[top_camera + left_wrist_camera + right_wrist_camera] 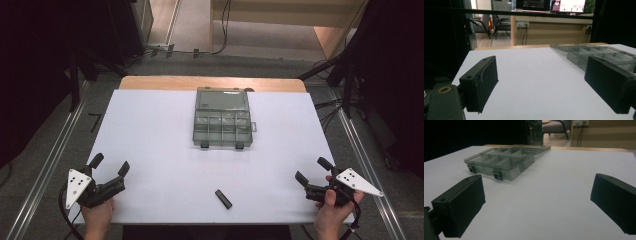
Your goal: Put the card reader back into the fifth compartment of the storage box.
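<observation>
Open clear compartment box [222, 121] mid-table

Left hand-held gripper [110, 165]: a black body with two black block-shaped jaws is shown, topped by a grey three-cornered plate [76, 186] marked with small dark dots. A black cable [64, 212] is seen trailing from its rear. In the left gripper view, screw holes are visible on each jaw's upper edge, and a brass-coloured ring [444, 89] is set in the black housing. Right hand-held gripper [310, 170]: the same black construction is shown, with a matching grey three-cornered dotted plate [357, 181]. Both hands [98, 216] are bare, ungloved.
</observation>
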The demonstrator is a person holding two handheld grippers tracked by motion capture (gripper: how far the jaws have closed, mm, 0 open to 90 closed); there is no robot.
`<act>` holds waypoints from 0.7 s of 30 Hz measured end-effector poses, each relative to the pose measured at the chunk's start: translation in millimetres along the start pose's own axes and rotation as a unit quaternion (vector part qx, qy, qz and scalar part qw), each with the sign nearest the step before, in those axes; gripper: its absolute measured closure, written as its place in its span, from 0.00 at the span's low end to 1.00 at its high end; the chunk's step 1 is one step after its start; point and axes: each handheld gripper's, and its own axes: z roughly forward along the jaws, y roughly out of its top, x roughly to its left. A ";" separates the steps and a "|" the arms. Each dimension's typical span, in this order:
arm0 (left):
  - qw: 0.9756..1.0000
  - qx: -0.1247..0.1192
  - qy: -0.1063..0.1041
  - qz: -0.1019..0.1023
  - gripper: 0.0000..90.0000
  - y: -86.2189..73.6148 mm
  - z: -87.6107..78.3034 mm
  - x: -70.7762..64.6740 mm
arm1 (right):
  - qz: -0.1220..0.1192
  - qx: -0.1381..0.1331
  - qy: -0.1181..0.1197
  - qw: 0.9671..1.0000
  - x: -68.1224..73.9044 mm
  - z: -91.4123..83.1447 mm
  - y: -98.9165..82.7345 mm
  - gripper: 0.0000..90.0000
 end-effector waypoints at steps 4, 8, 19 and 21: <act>1.000 0.003 0.001 0.006 0.13 -0.3 0.7 -2.4 | -0.028 0.020 -0.002 0.999 9.5 4.6 5.9 0.00; 1.000 0.007 0.002 0.016 0.13 -0.6 1.5 -5.1 | -0.046 0.040 0.007 0.998 18.1 7.7 14.3 0.00; 1.000 0.010 0.003 0.023 0.13 -1.1 2.1 -7.6 | -0.076 0.092 0.076 0.990 50.0 22.8 33.7 0.00; 1.000 0.010 0.003 0.025 0.13 -1.1 2.1 -8.1 | -0.076 0.099 0.086 0.988 57.3 26.9 36.1 0.00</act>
